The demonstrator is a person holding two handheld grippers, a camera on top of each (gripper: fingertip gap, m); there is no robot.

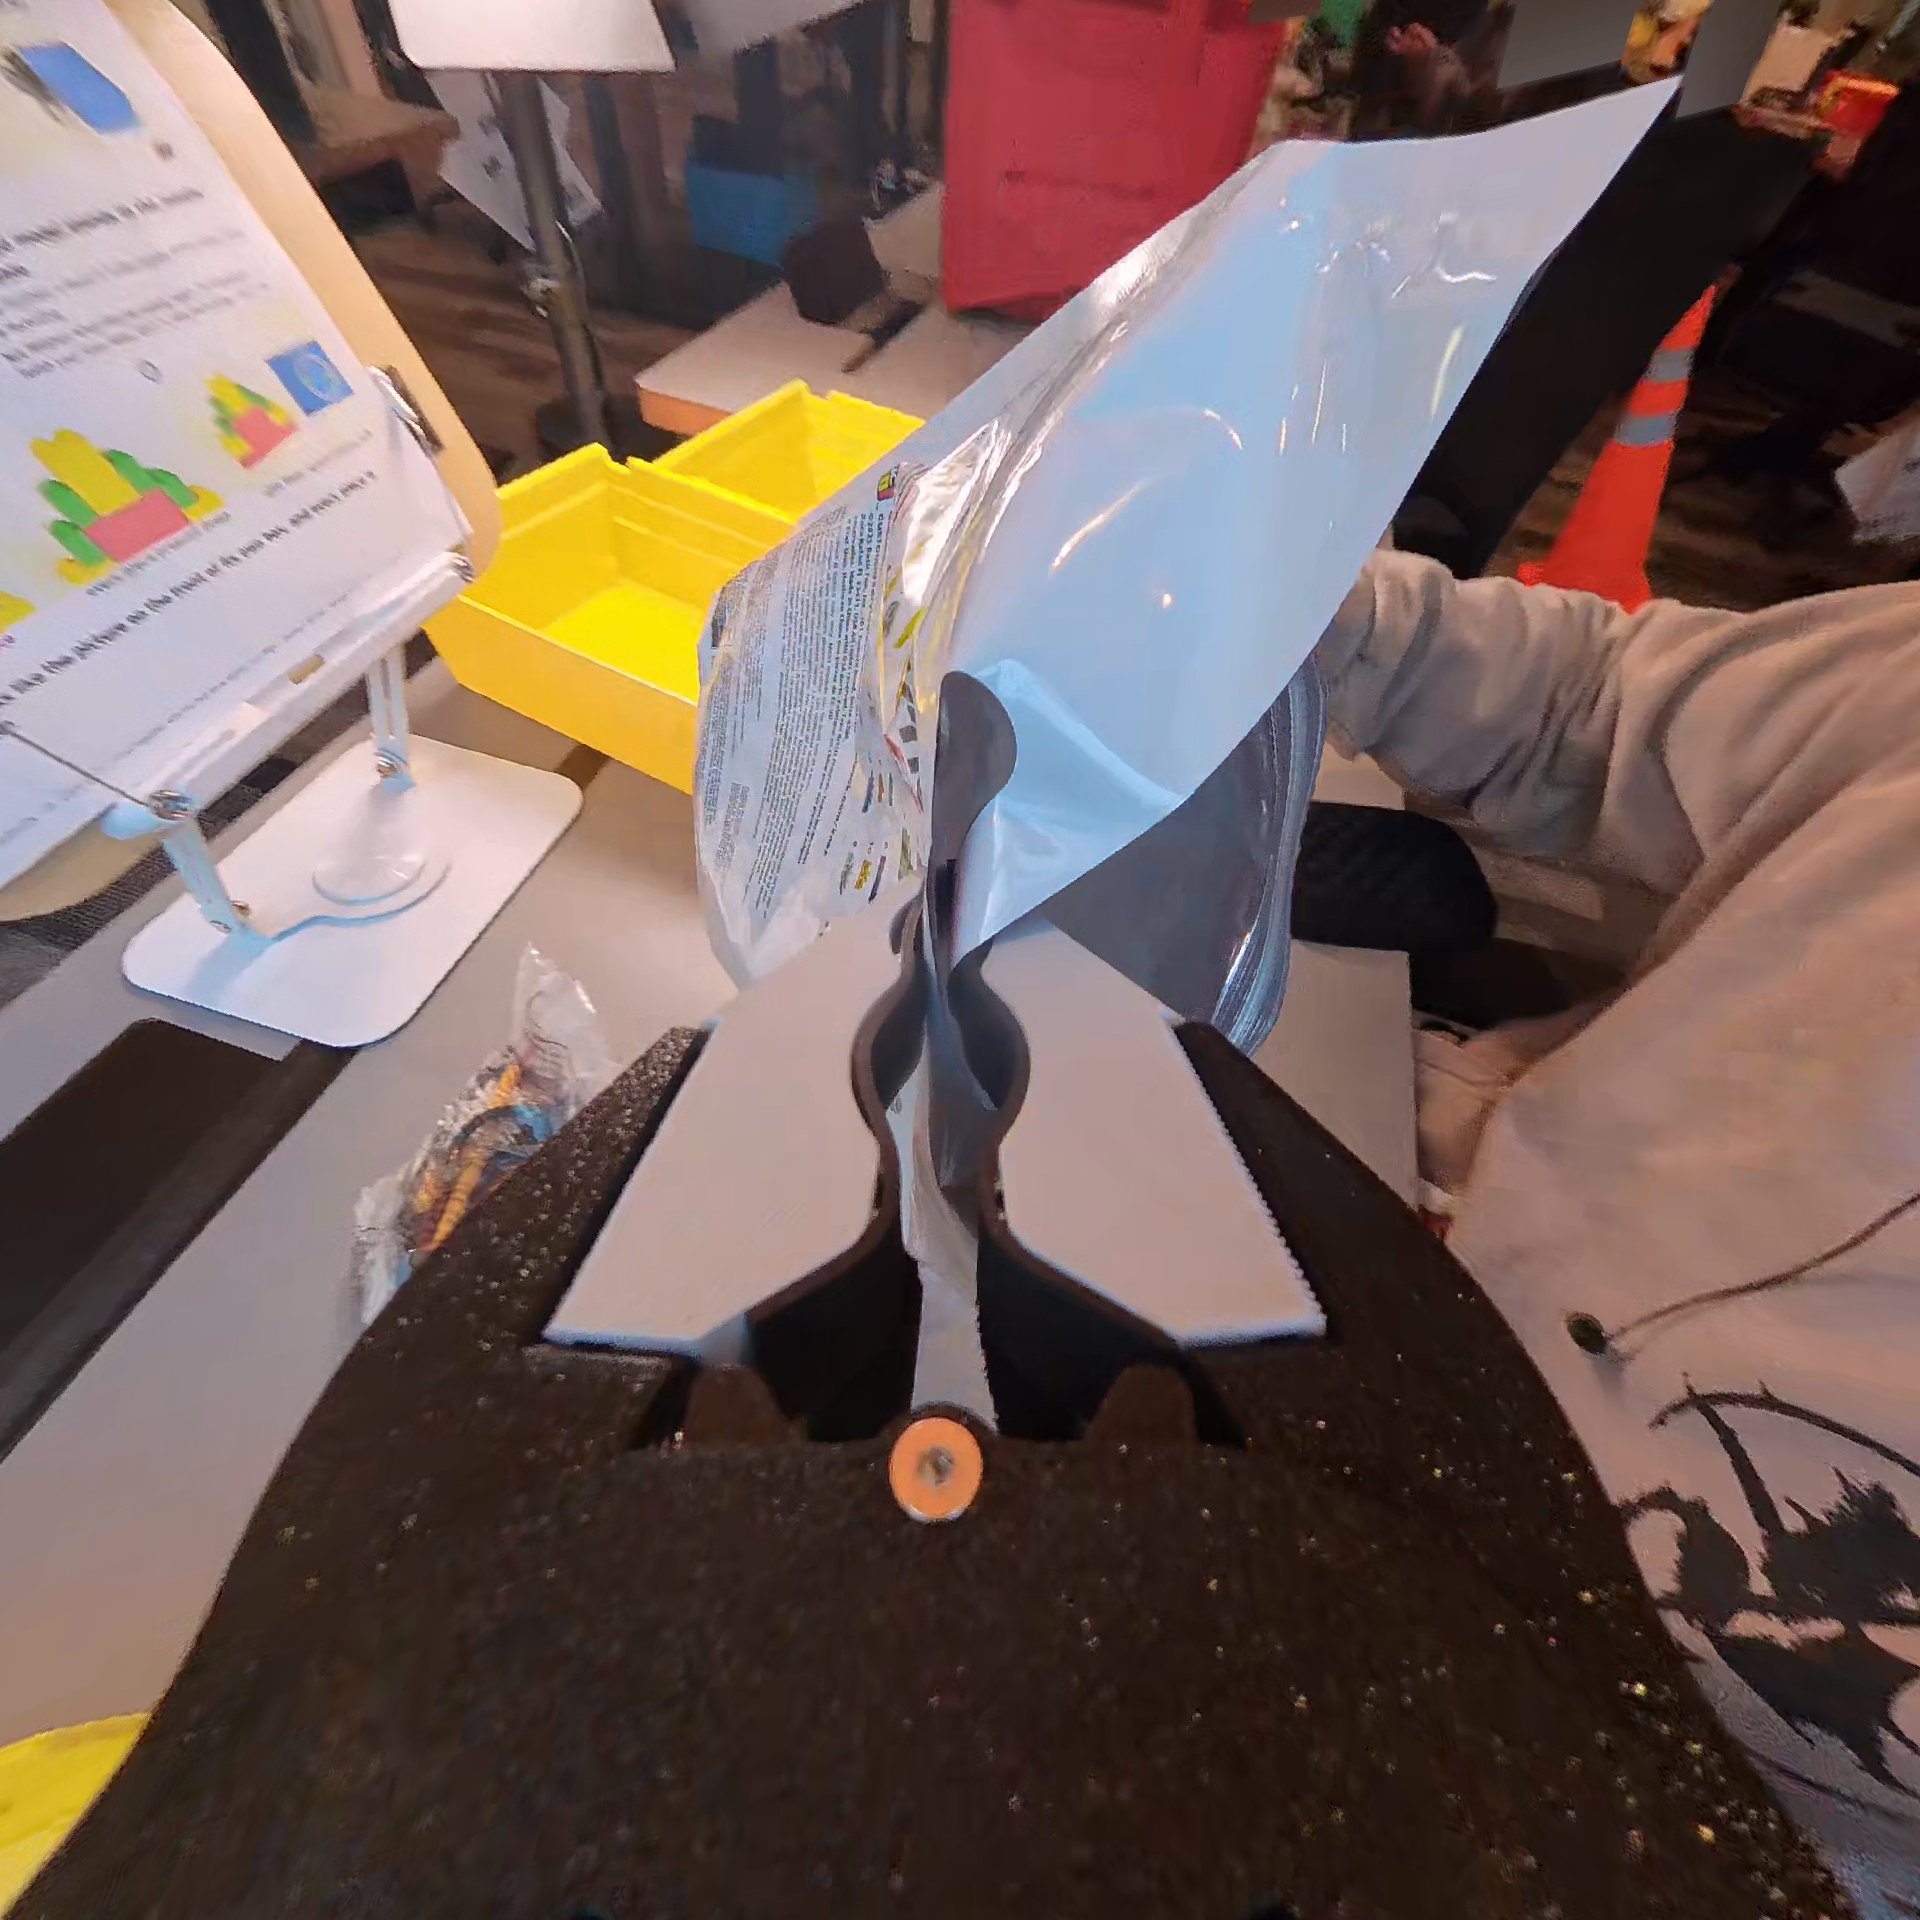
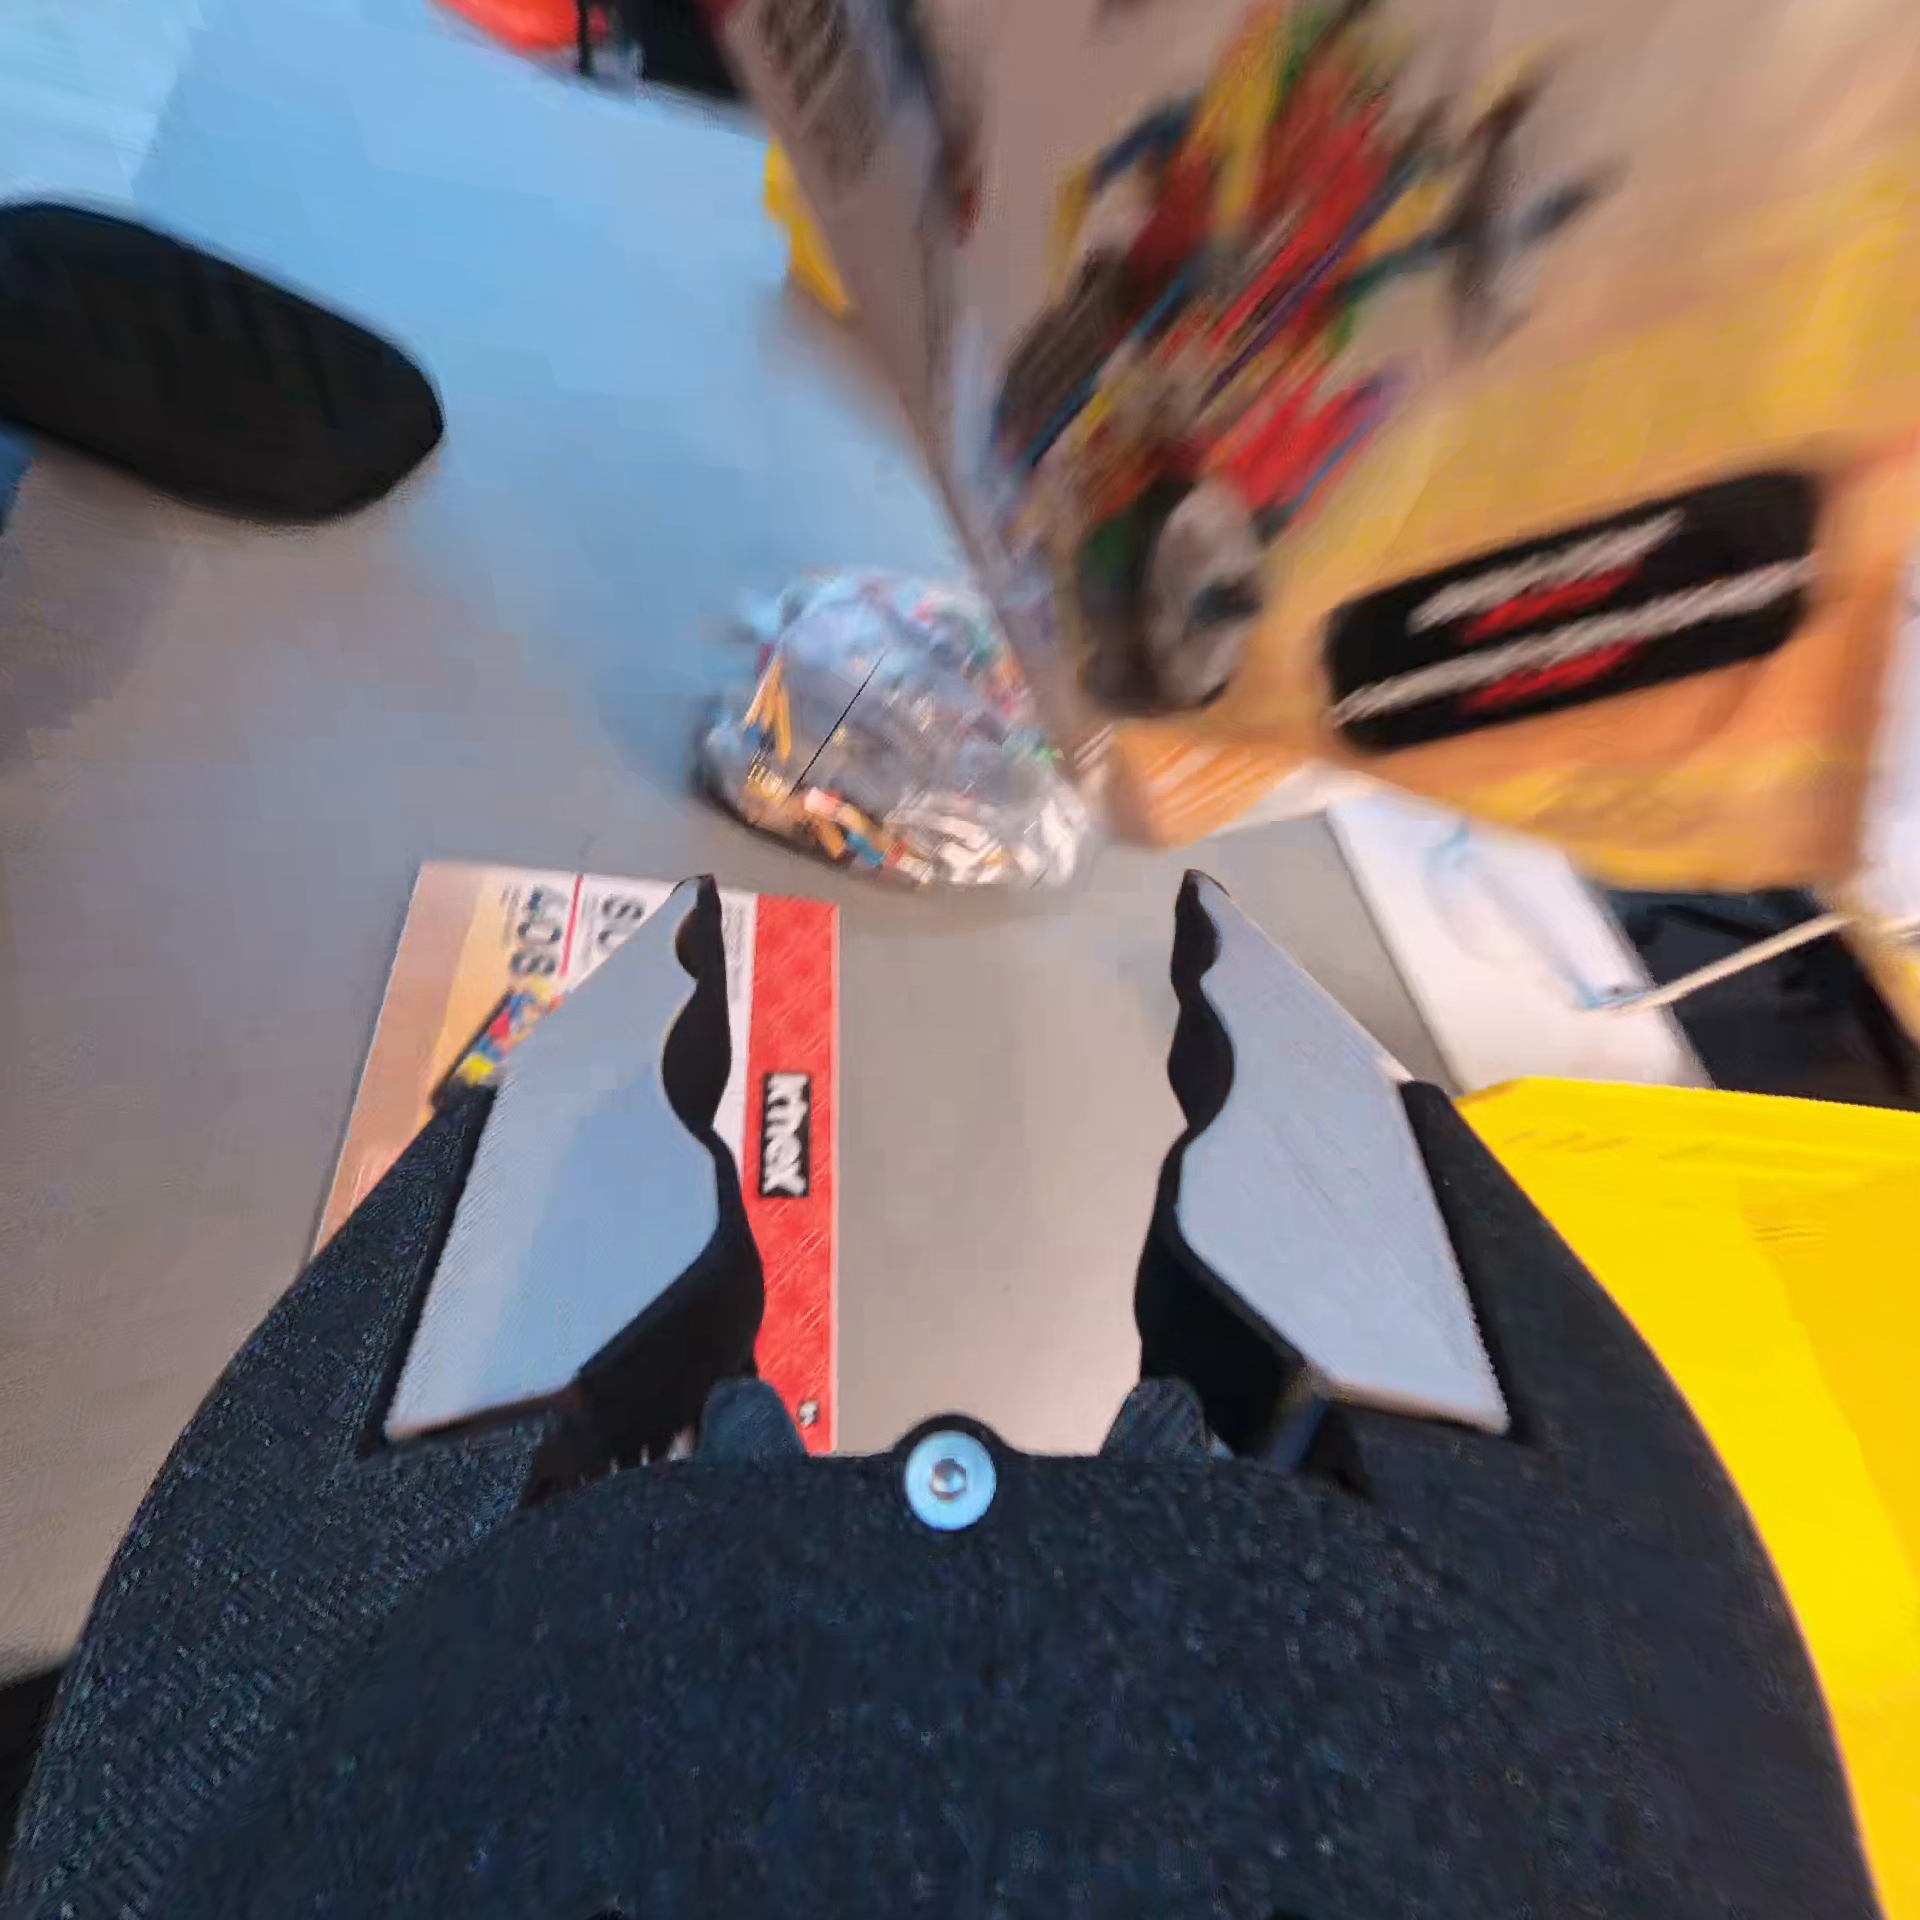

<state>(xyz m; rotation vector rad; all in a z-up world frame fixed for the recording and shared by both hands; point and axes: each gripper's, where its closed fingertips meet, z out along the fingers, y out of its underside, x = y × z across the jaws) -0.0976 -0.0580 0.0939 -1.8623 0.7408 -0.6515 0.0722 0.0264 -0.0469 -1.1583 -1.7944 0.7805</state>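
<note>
My left gripper (image 1: 940, 935) is shut on the edge of a large plastic pouch (image 1: 1195, 520) with a white back and a printed panel, held up above the grey table (image 1: 644, 894). The same pouch shows blurred in the right wrist view (image 2: 1351, 364) with colourful print, hanging at the upper right. My right gripper (image 2: 945, 894) is open and empty, a little above the table. A flat printed booklet (image 2: 790, 1091) lies under its left finger. A small clear bag of coloured parts (image 2: 894, 727) lies on the table just ahead of it and also shows in the left wrist view (image 1: 488, 1101).
Two yellow bins (image 1: 623, 603) stand at the back of the table; another yellow bin (image 2: 1714, 1299) is at the right. A white stand (image 1: 343, 883) holds an instruction sheet (image 1: 156, 416) at the left. A person's light sleeve (image 1: 1610, 779) is at the right. A black chair arm (image 2: 197, 364) is at far left. The gap from one gripper's tips to the other's is roughly 25 cm.
</note>
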